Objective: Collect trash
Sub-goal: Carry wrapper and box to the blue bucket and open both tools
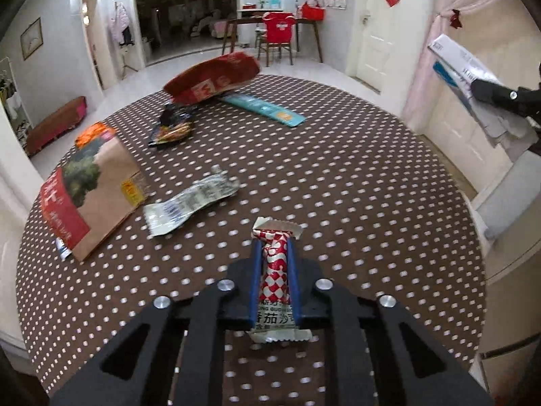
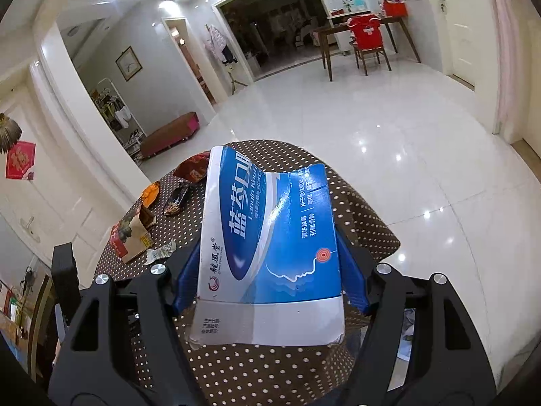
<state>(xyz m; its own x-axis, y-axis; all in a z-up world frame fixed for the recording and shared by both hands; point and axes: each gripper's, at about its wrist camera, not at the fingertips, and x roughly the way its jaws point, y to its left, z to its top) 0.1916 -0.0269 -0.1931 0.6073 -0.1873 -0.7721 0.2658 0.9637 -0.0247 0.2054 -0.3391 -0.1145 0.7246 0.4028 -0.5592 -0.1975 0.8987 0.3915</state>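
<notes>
My left gripper [image 1: 274,247] is shut on a red-and-white checkered snack wrapper [image 1: 276,270] and holds it just above the brown polka-dot table [image 1: 338,186]. My right gripper [image 2: 270,237] is shut on a crushed blue-and-white medicine box [image 2: 270,253], held high above the table's near edge; the box and gripper also show at the far right of the left wrist view [image 1: 466,74]. More trash lies on the table: a brown paper bag [image 1: 91,199], a crumpled silver wrapper [image 1: 189,203], a dark snack wrapper [image 1: 172,128], a red bag [image 1: 213,79] and a teal packet [image 1: 267,110].
An orange wrapper [image 1: 94,133] lies behind the paper bag at the table's left edge. White tiled floor [image 2: 389,128] surrounds the round table. A wooden desk and a chair with a red cover [image 1: 277,34] stand at the far wall. A white door [image 1: 375,34] is to the right.
</notes>
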